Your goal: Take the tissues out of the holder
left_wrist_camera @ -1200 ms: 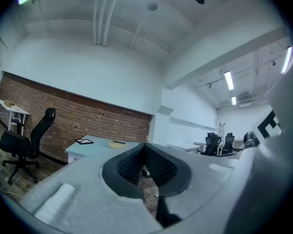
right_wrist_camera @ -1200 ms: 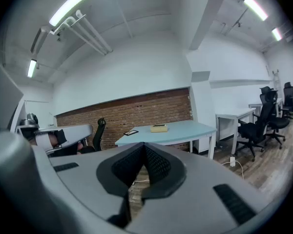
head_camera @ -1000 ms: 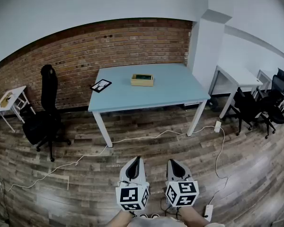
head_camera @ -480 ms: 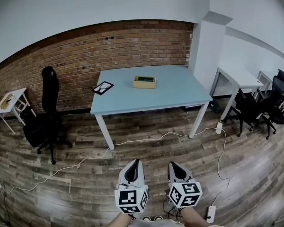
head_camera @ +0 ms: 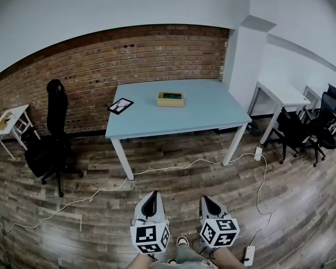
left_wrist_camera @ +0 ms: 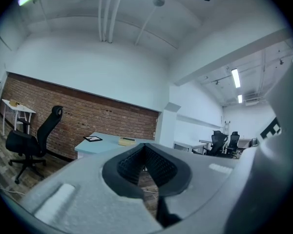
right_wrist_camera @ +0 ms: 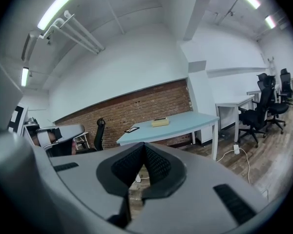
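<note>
Tan tissue holder (head_camera: 171, 99) on blue table (head_camera: 207, 110) | L gripper (head_camera: 153, 195), R gripper (head_camera: 205, 199) closed, empty

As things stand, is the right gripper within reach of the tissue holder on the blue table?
Probably not. The right gripper, shut and empty, sits close to the person, with open wood floor between it and the blue table bearing the tissue holder. No furniture stands between.
</note>
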